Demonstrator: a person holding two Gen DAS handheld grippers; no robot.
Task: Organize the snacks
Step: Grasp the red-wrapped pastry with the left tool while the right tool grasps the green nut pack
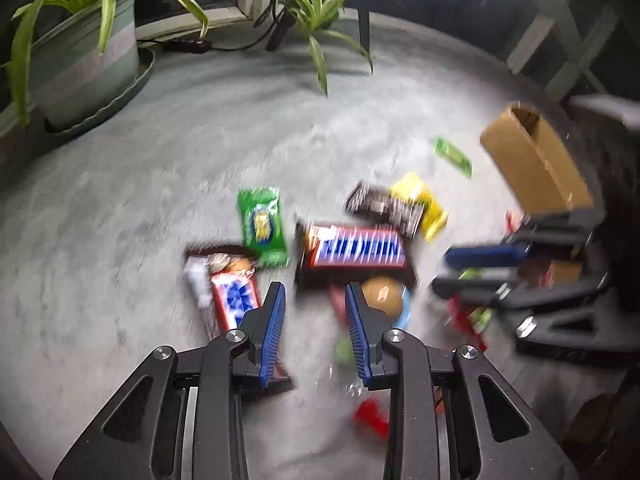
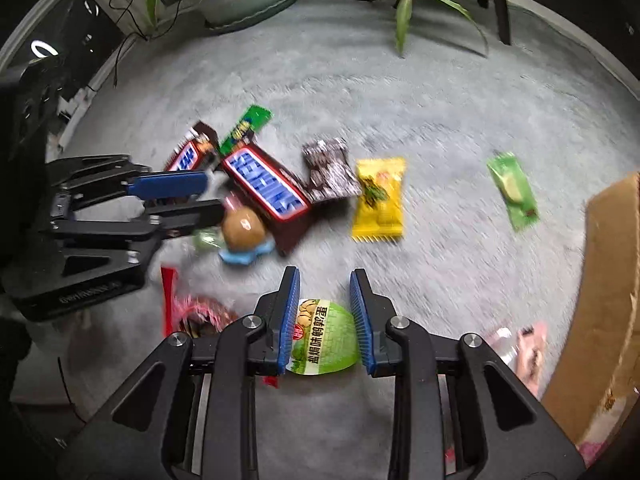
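A grey carpet (image 2: 420,92) is seen strewn with snacks. The right gripper (image 2: 325,312) is pointed steeply down over a green packet (image 2: 326,336) printed with nuts; the packet lies between the blue pads (image 2: 289,320), but whether the pads press on it cannot be told, since a narrow gap seems to remain at the 3 o'clock side. The left gripper (image 1: 315,328) is held with its fingers apart and nothing is gripped; bare carpet is seen between them, with a round brown sweet on a blue wrapper (image 1: 382,296) just beside the pad at 3 o'clock.

In the right wrist view, a large chocolate bar (image 2: 264,188) is found at 11 o'clock of the right gripper, with a second chocolate bar (image 2: 188,152) beyond it, partly hidden by the left gripper. A dark checked packet (image 2: 330,170) lies touching a yellow packet (image 2: 378,200) at 12 o'clock. A pale green packet (image 2: 512,190) lies well apart at 2 o'clock, near a cardboard box (image 2: 600,300) at 3 o'clock. A red wrapper (image 2: 172,296) is noted at 9 o'clock. A bright green packet (image 1: 262,224) is seen in the left wrist view at 11 o'clock of the left gripper. A potted plant (image 1: 84,56) stands at the carpet's far edge. Both views are blurred
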